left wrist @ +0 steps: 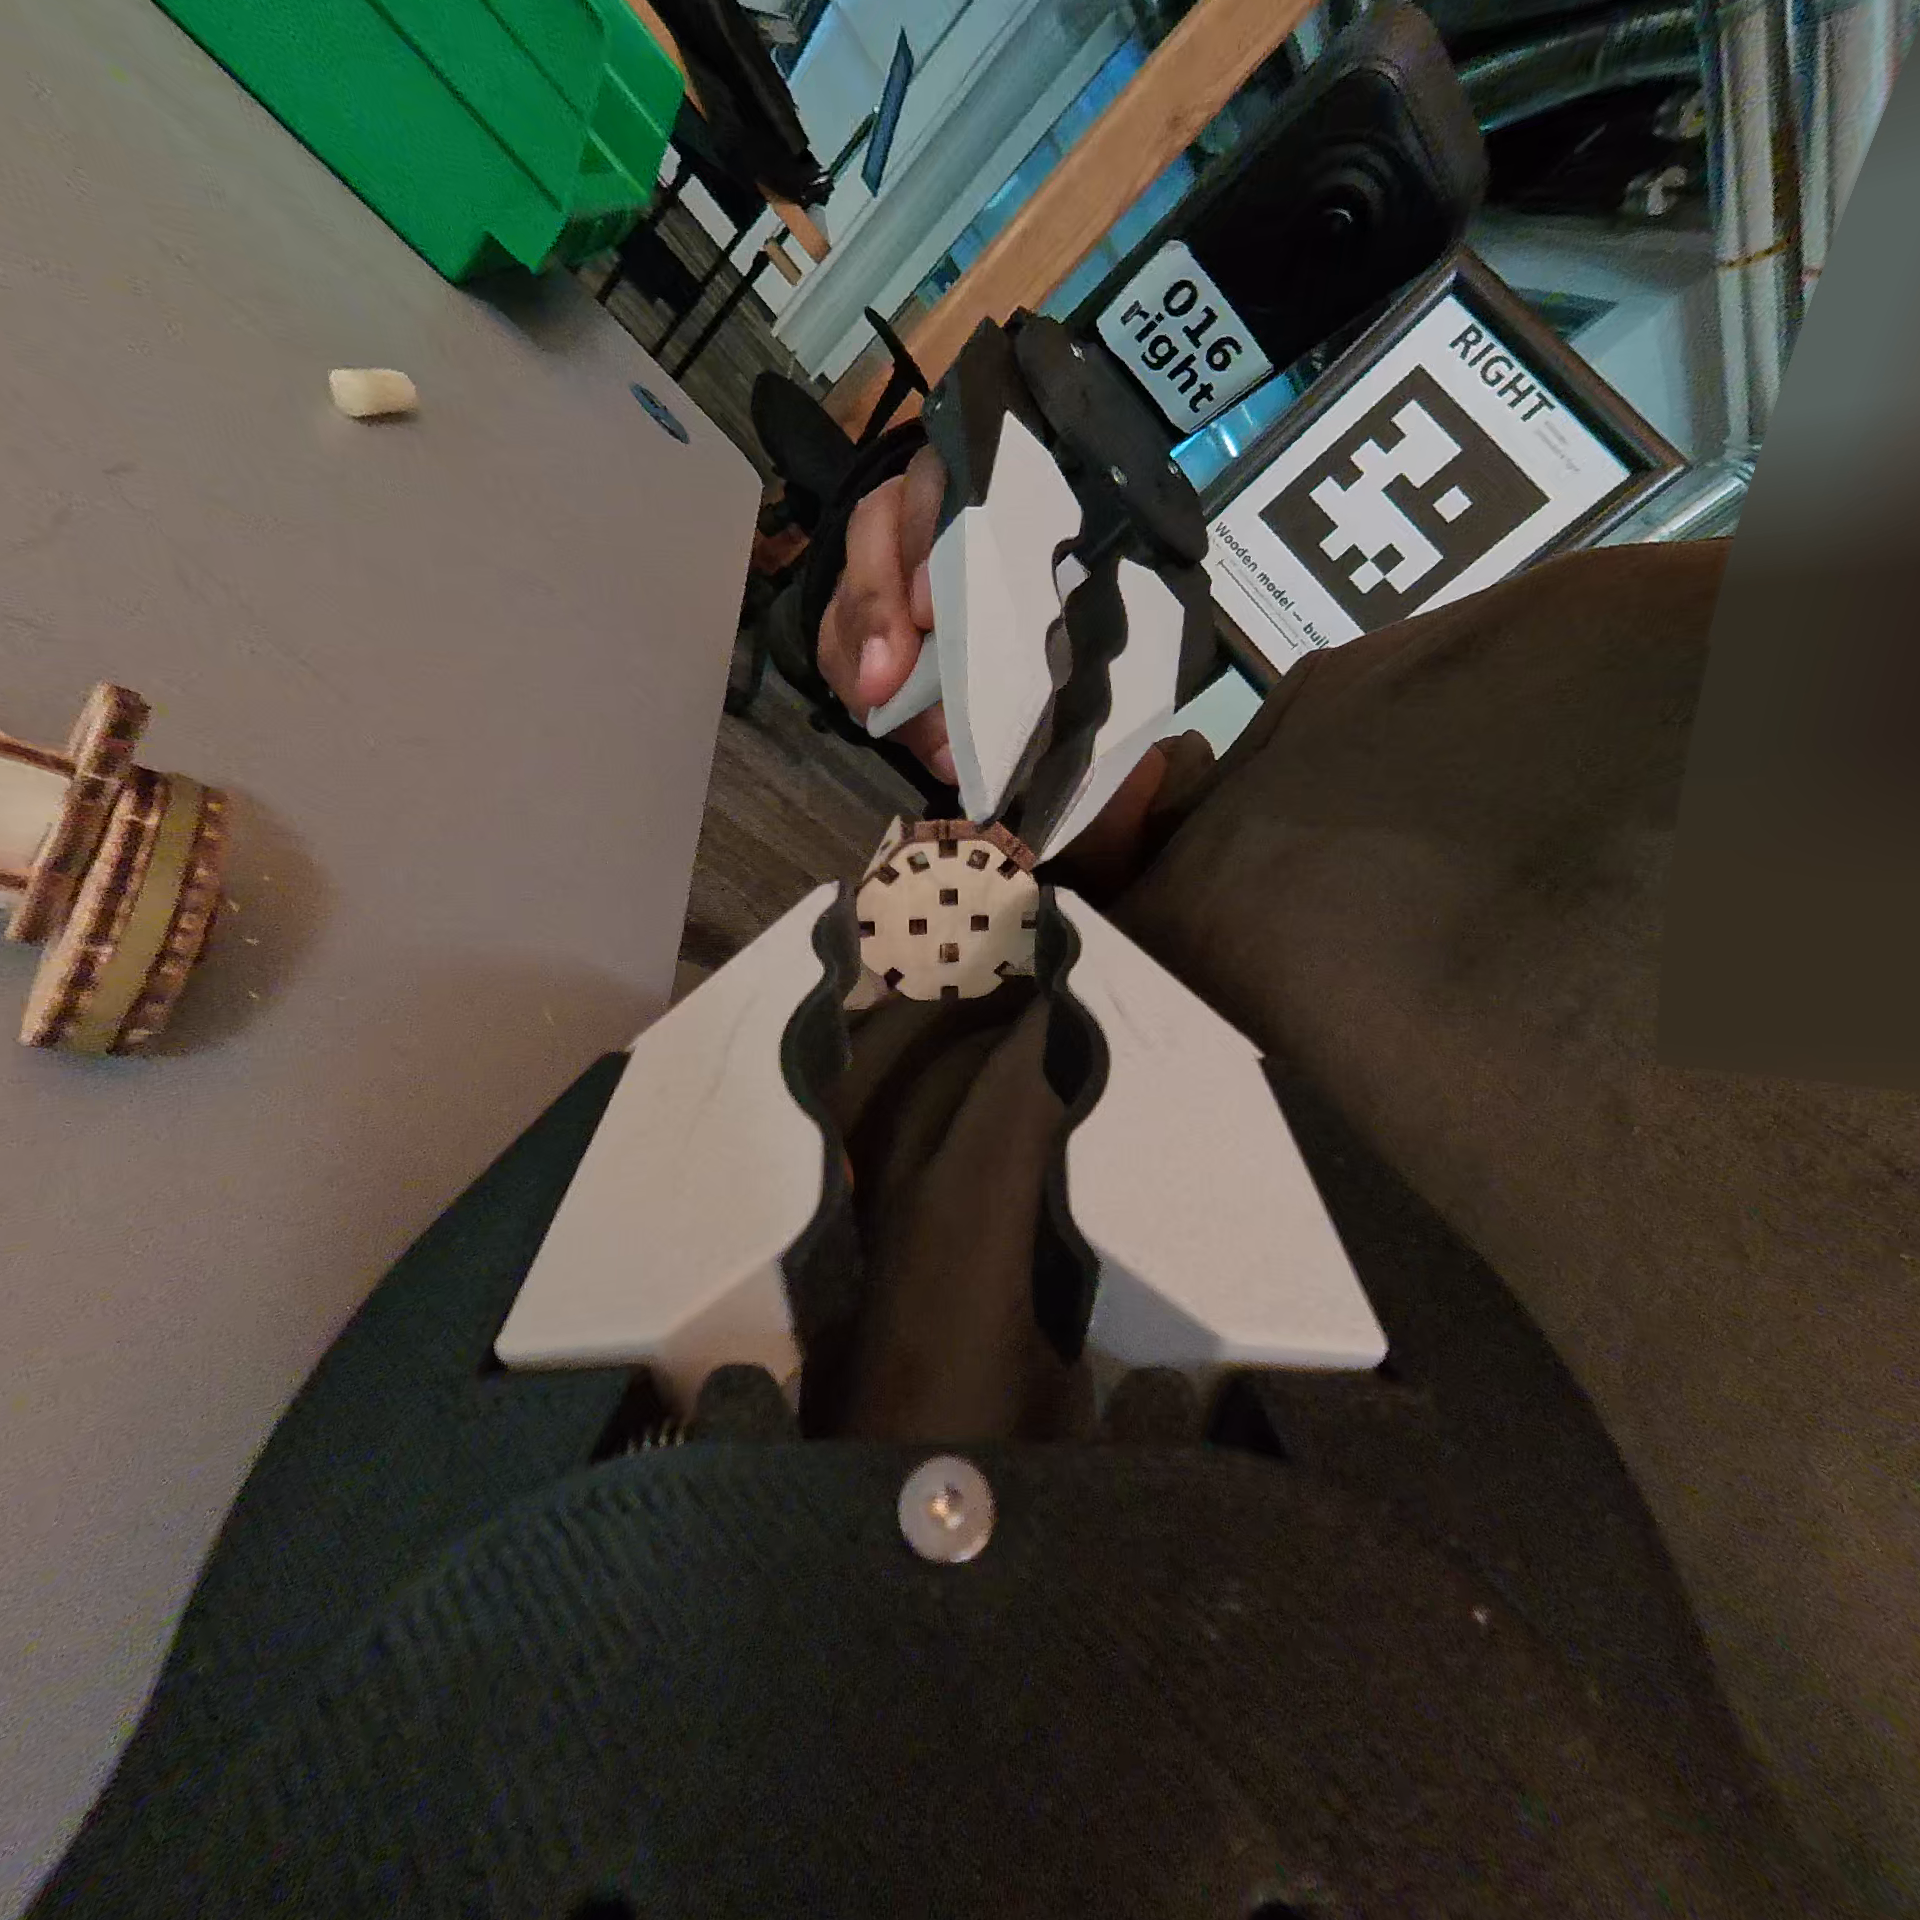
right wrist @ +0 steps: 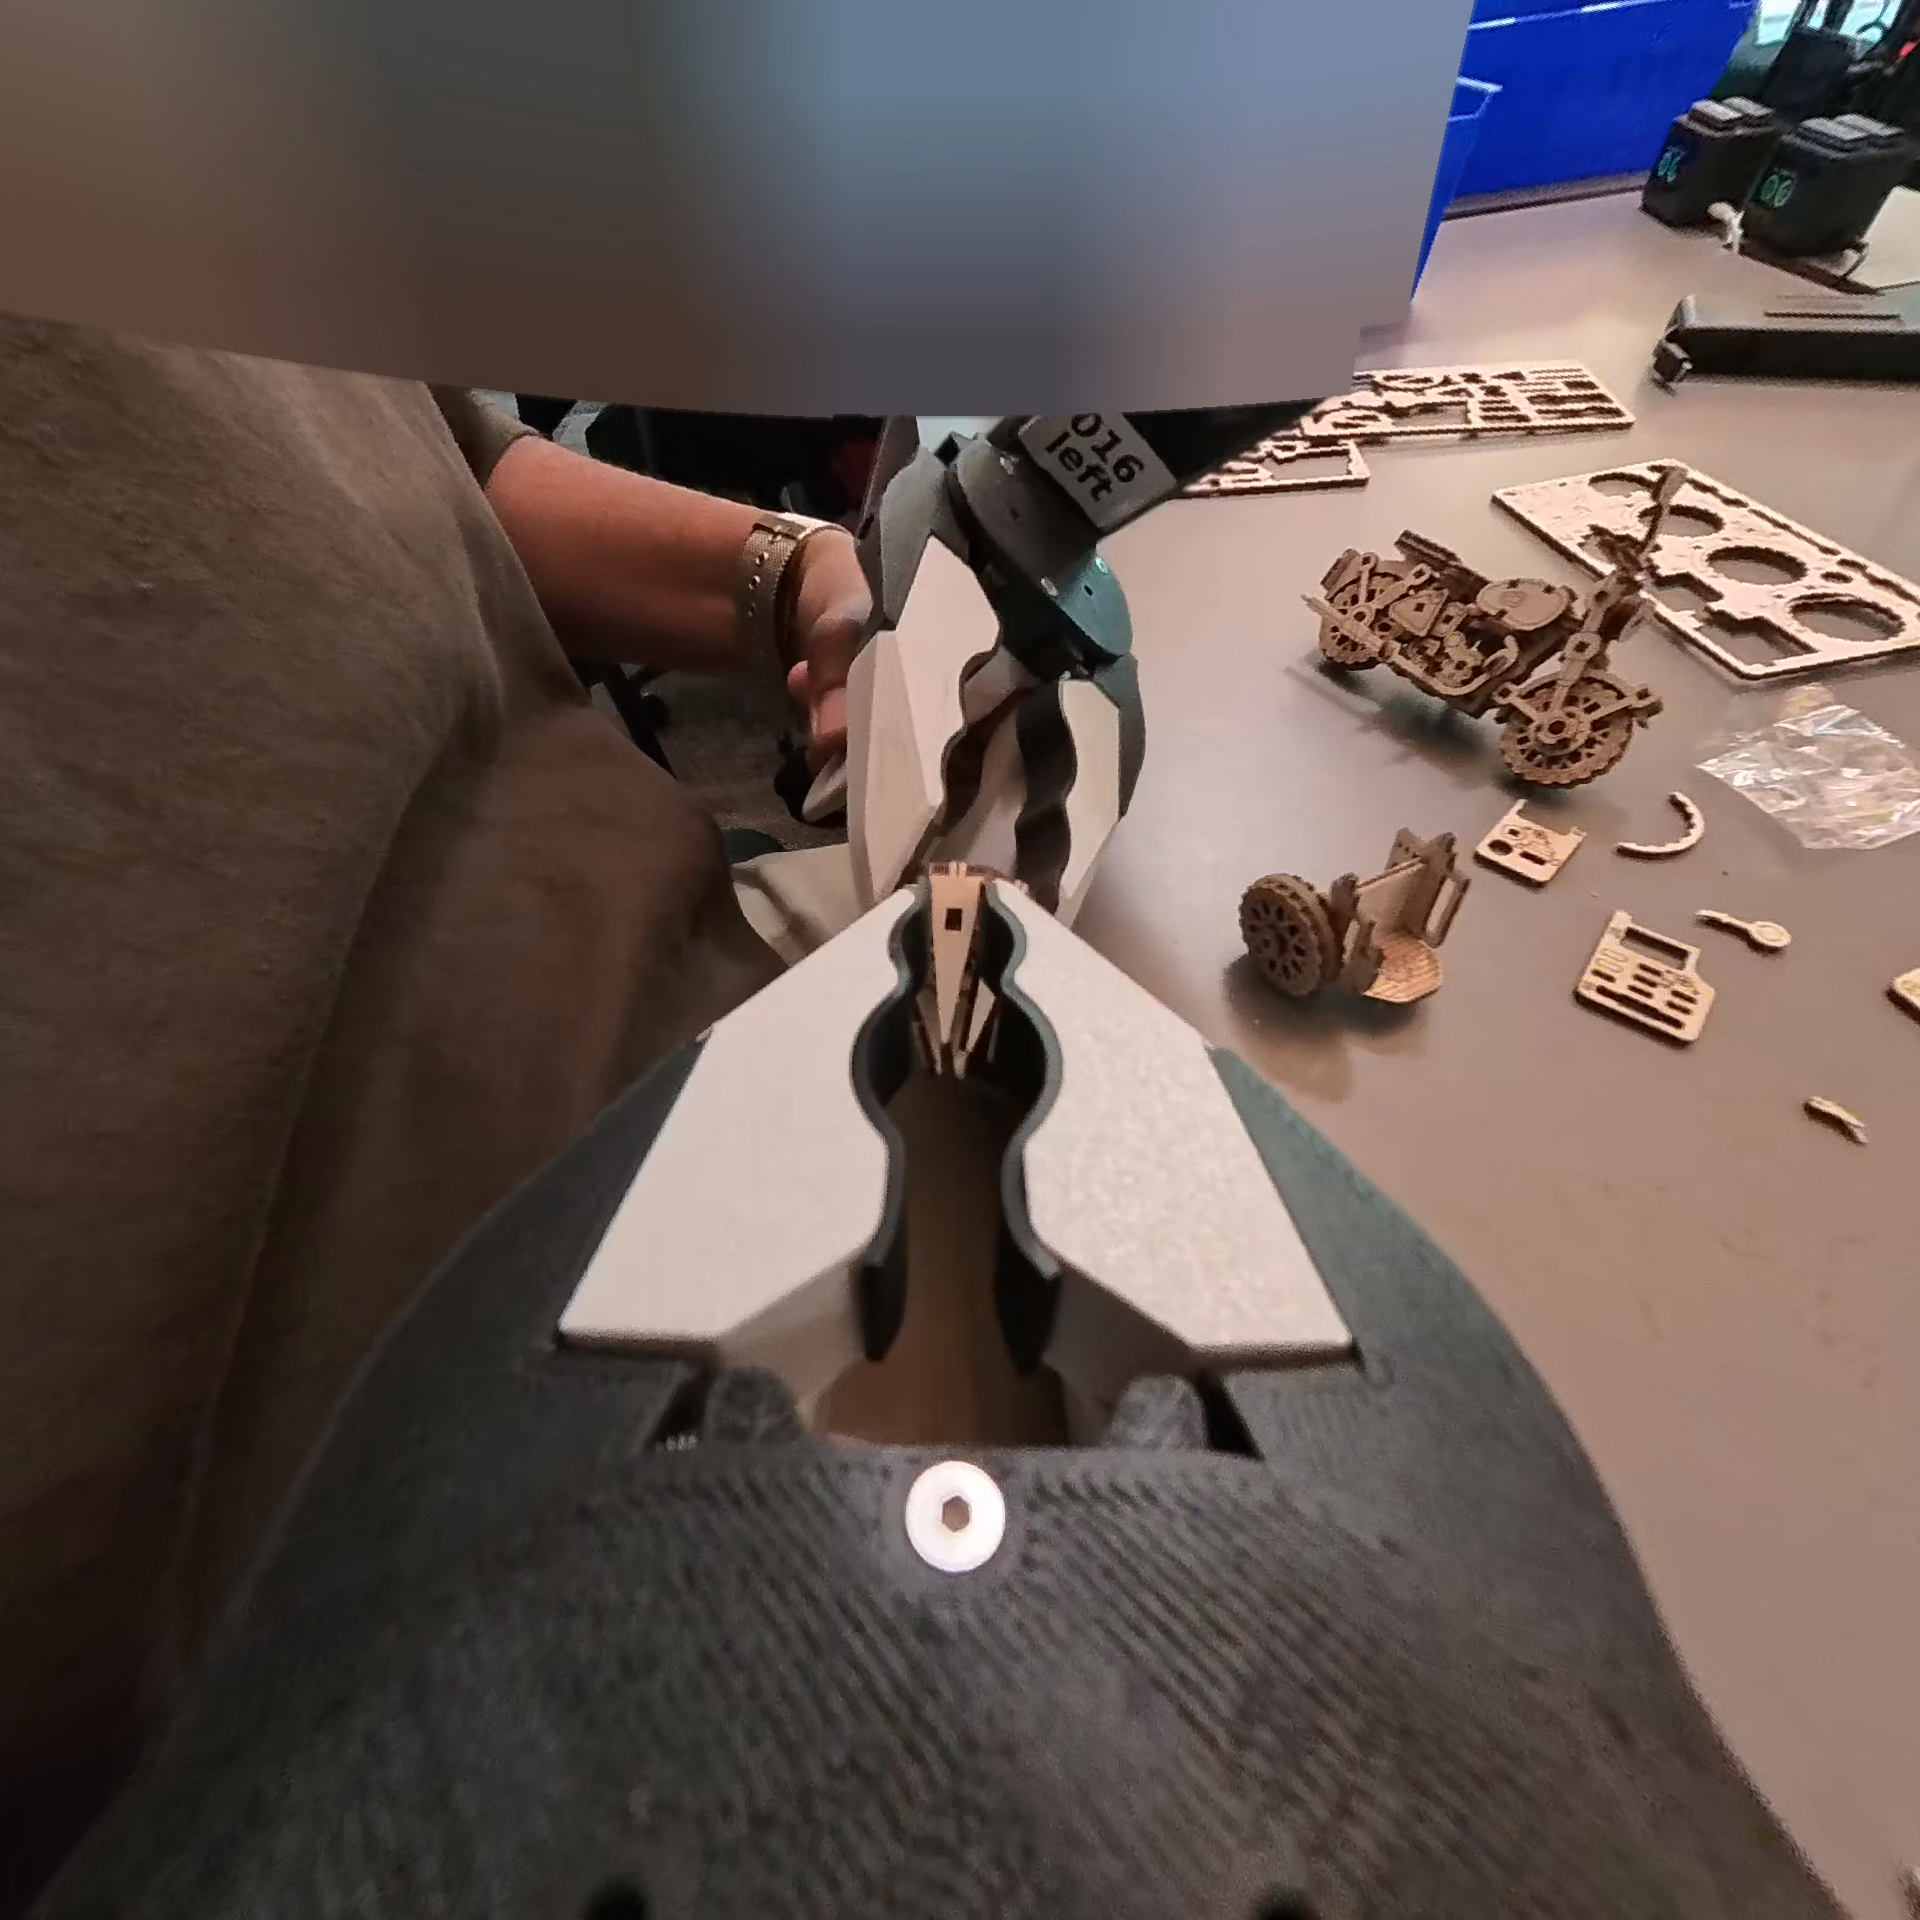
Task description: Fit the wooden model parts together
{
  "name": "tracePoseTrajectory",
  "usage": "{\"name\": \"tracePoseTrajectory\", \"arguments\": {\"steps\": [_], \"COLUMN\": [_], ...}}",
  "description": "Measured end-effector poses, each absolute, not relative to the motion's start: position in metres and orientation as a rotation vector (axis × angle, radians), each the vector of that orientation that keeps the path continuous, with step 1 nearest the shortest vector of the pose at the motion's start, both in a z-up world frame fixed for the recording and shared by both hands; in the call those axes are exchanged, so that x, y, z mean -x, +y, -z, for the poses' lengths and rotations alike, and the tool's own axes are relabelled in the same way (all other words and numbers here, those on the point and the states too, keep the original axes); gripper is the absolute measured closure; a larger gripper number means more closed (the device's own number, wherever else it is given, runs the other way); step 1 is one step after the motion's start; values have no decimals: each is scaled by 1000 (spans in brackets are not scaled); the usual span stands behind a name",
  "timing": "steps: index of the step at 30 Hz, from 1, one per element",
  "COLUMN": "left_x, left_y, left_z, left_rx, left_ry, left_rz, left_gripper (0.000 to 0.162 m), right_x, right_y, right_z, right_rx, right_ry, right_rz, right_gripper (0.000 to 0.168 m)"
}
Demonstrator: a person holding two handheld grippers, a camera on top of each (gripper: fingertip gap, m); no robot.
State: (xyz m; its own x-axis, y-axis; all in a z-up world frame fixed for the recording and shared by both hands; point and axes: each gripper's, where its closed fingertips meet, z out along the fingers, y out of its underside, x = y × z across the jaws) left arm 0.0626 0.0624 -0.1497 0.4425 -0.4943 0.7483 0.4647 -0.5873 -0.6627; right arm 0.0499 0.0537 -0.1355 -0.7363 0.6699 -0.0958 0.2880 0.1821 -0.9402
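Plywood disc (left wrist: 945, 920), pale face with square slots and a notched rim, sits clamped at the tips of the left gripper (left wrist: 948, 935), jaws narrowed on its edges. It's held in the air off the counter (left wrist: 364, 582) edge, over the person's lap. Right gripper (right wrist: 954, 940) has its jaws pinched narrow on a thin layered wooden piece (right wrist: 951, 971) (edge-on to its camera, so exact shape is hard to tell). In the left wrist view the right gripper's tips come down onto the top rim of the disc, so the two parts are touching or just about; can't tell if any tab is seated. My read: this is the mating step, with the thin piece being lined up to a rim notch or slot. Next move calls for fine angular alignment, then a straight push along the slot with the left side holding the disc steady; twisting risks snapping a tab. On the counter, well apart: finished motorcycle model (right wrist: 1475, 649), a wheel subassembly (right wrist: 1351, 920), punched sheets (right wrist: 1714, 566), loose small parts (right wrist: 1642, 977).
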Motion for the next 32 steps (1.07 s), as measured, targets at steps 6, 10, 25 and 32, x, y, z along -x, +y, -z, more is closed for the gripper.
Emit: {"name": "tracePoseTrajectory", "arguments": {"steps": [6,10,25,32], "left_x": [-66,-66,-57,-38], "left_y": [62,61,69,78], "left_z": [154,154,146,139], "left_rx": [1799,1799,1717,1542], "left_ry": [31,32,-129,-435], "left_rz": [1310,1317,1424,1634], "left_gripper": [133,133,132,133], "right_x": [-53,-53,-51,-41], "right_y": [52,52,66,78], "right_z": [140,140,111,124], "right_rx": [860,850,809,536], "right_ry": [-2171,-2168,-1998,-1932], "right_rz": [-1538,-1557,-1597,-1045], "right_gripper": [161,161,135,111]}}
